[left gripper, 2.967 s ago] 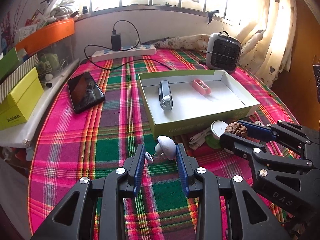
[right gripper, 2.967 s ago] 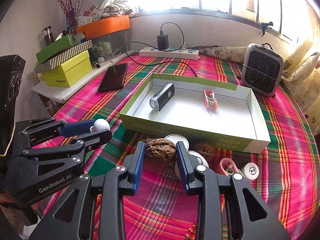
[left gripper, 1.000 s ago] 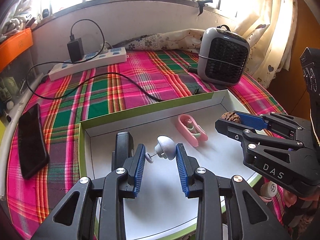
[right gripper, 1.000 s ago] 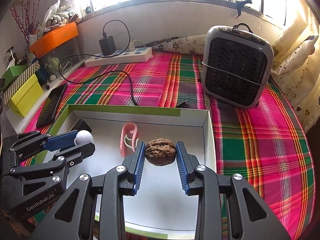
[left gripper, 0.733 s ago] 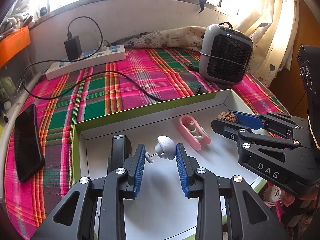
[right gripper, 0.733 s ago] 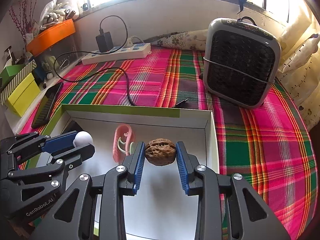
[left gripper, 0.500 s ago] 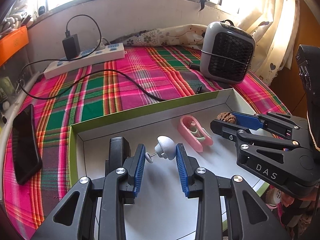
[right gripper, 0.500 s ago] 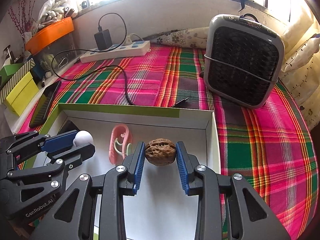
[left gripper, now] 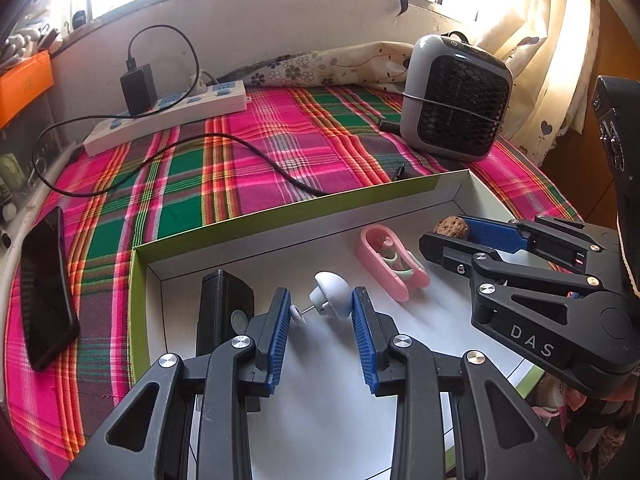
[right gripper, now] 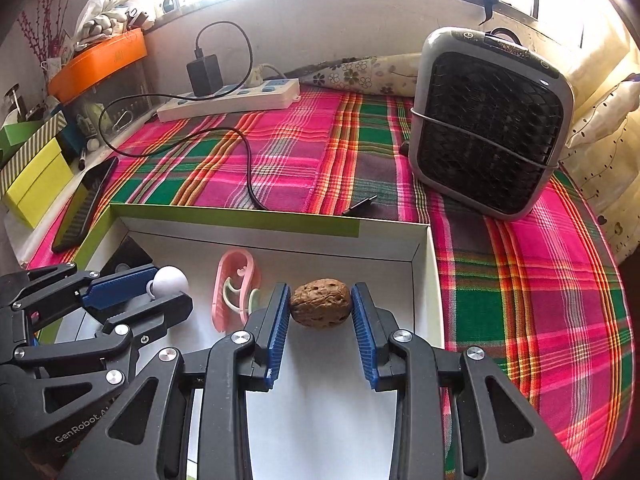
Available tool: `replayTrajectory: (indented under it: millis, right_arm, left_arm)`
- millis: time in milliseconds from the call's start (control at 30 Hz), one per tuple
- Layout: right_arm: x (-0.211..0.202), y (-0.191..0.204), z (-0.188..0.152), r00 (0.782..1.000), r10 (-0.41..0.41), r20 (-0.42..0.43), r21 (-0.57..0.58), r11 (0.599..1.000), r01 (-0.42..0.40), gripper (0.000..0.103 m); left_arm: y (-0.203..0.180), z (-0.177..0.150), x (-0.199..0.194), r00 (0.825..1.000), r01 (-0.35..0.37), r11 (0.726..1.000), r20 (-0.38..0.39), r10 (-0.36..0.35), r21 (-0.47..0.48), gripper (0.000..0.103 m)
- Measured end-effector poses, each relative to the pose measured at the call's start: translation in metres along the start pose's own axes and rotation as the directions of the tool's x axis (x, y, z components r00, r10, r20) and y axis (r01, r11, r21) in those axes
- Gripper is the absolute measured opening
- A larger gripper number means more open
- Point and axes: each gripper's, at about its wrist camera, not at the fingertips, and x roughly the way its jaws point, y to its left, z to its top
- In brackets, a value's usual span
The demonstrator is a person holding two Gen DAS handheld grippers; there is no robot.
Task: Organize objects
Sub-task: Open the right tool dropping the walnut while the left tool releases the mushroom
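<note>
I have both tools poised over the shallow white cardboard tray with the lime-green outer walls [left gripper: 256, 236], and each one is loaded. My left gripper [left gripper: 322, 310] is clamped on the small pale grey mushroom-shaped knob with a thin pin and a little disc at its end [left gripper: 330, 300]: the dome sits against the right pad and the disc against the left, so it is pinched lengthwise, which I judge a slightly delicate hold because the pin is thin. My right gripper [right gripper: 320, 308] is closed on the wrinkled brown walnut [right gripper: 320, 307], gripped across its long axis with both blue ribbed pads pressing its ends, a firm hold for a hard round thing that would otherwise roll. Both loads hang above the white floor of the tray, not touching it as far as I can tell; the knob is over the left part, the walnut over the right, near the far right corner. Already lying in the tray are the black box-shaped torch with a round lens [left gripper: 226, 308], close to the left wall, and the pink oval plastic clip with pale green inner parts [left gripper: 392, 264], in the middle between my two tools. I read this as the placing stage: lower each piece onto bare floor clear of the clip and torch, then release. The walnut may roll once freed.
</note>
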Motion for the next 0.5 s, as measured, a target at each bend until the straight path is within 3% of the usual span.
replayTrajectory:
  millis: [67, 133, 300, 500]
  right_arm:
    - [0.000, 0.000, 0.000, 1.000, -0.002, 0.000, -0.001, 1.000, 0.002, 0.032]
    - [0.001, 0.000, 0.000, 1.000, -0.004, 0.000, -0.001, 1.000, 0.004, 0.032]
    - [0.001, 0.001, 0.001, 1.000, -0.012, -0.002, -0.007, 1.000, 0.012, 0.033]
    - [0.000, 0.000, 0.000, 1.000, -0.010, 0.002, 0.006, 1.000, 0.010, 0.042]
  left_arm:
    - [0.010, -0.003, -0.006, 1.000, 0.008, 1.000, -0.002, -0.008, -0.004, 0.029]
    - [-0.006, 0.004, 0.004, 1.000, 0.010, 1.000, -0.002, -0.010, -0.005, 0.029]
    - [0.015, -0.006, -0.008, 1.000, 0.028, 1.000, -0.003, -0.028, 0.009, 0.029]
    - [-0.005, 0.000, 0.002, 0.999, 0.037, 0.999, -0.004, -0.037, 0.014, 0.030]
